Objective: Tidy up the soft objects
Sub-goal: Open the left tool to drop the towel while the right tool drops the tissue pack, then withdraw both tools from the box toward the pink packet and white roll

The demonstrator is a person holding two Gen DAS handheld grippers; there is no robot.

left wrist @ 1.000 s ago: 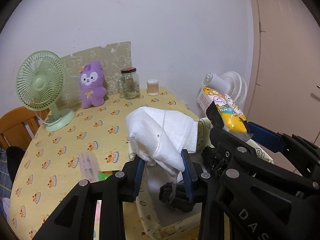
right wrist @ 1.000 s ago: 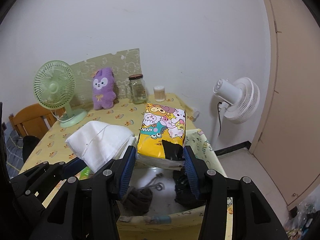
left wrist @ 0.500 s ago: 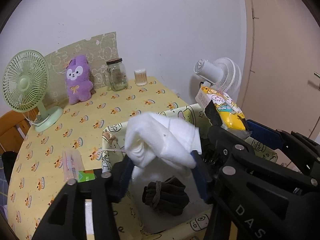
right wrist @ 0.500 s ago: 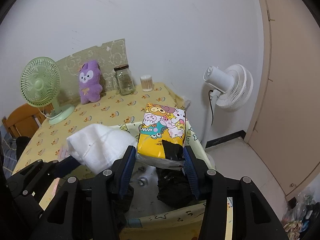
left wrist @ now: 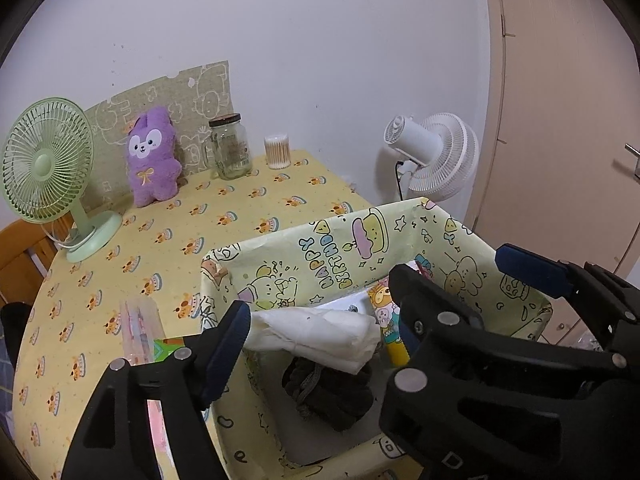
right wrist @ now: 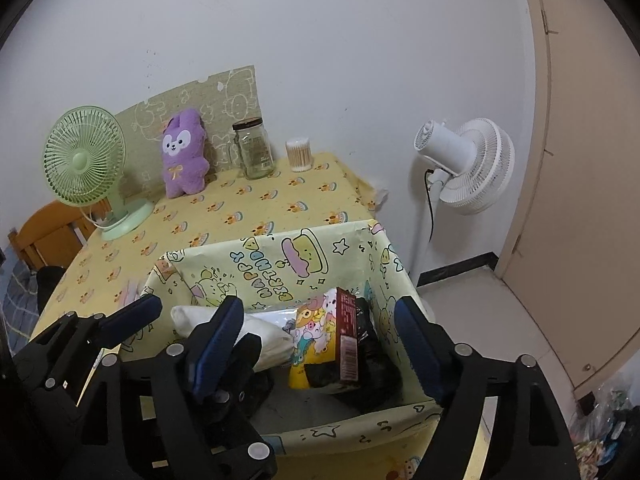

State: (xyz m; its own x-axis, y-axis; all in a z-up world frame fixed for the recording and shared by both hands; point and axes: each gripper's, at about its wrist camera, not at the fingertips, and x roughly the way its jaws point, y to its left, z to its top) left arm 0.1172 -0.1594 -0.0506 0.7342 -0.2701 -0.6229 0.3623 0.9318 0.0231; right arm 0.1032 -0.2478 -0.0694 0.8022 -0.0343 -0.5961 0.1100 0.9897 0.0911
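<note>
Yellow-clothed table (left wrist: 240,216) stretches ahead of both my tools, with the patterned box (left wrist: 344,256) directly under them. My left tool (left wrist: 320,336) is opening, the white towel (left wrist: 320,338) lying loose between its fingers inside the box. My right tool (right wrist: 320,344) is opening too, the yellow snack bag (right wrist: 316,344) dropped in below it.

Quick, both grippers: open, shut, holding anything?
Left gripper: jaws opening, gripping nothing; the folded white cloth lies loose between them.
Right gripper: jaws opening, yellow cartoon-print packet released.
</note>
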